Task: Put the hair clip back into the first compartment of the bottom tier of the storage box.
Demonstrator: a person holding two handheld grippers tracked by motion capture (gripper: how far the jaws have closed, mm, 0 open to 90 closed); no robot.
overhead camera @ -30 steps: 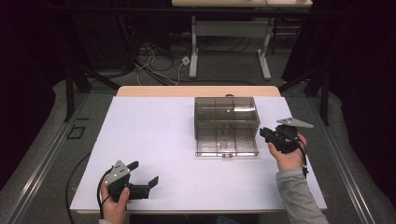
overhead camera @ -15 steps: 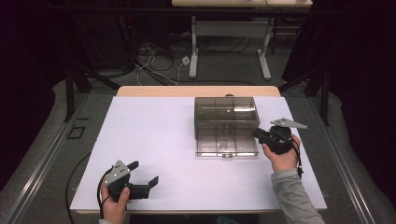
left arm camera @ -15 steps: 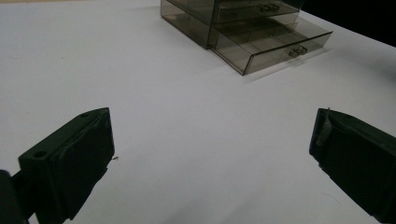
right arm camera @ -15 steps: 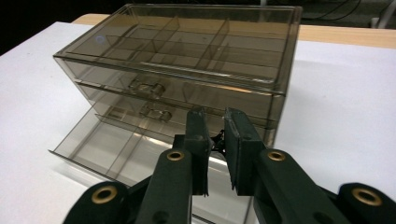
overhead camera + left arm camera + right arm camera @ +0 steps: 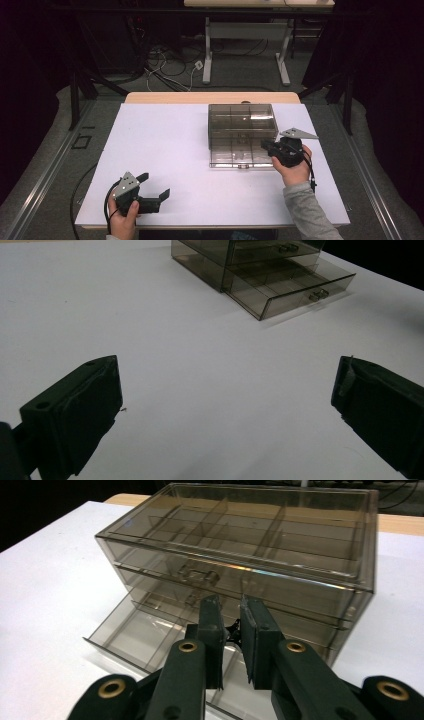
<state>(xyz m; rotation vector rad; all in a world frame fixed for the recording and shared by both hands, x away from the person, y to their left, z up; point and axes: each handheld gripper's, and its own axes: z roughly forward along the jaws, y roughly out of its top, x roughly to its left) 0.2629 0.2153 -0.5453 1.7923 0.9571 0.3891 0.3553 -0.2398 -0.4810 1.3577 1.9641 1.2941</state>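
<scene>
A smoky clear drawer box [image 5: 242, 120] stands on the white table [image 5: 165, 145], right of centre. Its bottom drawer [image 5: 240, 152] is pulled out toward me and looks empty. My right gripper [image 5: 266, 145] is at the drawer's right front corner, and in the right gripper view it [image 5: 230, 602] is shut on a small black object [image 5: 232, 630] above the open drawer [image 5: 135, 635]. Near the table's front left edge my left gripper [image 5: 155, 185] stands open with nothing between its fingers, the box [image 5: 250, 255] far ahead of it.
A bare wooden strip [image 5: 210, 97] of the tabletop runs along the far edge. Beyond it are desk legs [image 5: 207, 50] and loose cables on the floor. Dark curtains close both sides. Wide white surface lies between the left gripper and the box.
My right gripper has moved left and slightly down, from beside the box to the open drawer's right front corner. The left gripper has stayed put.
</scene>
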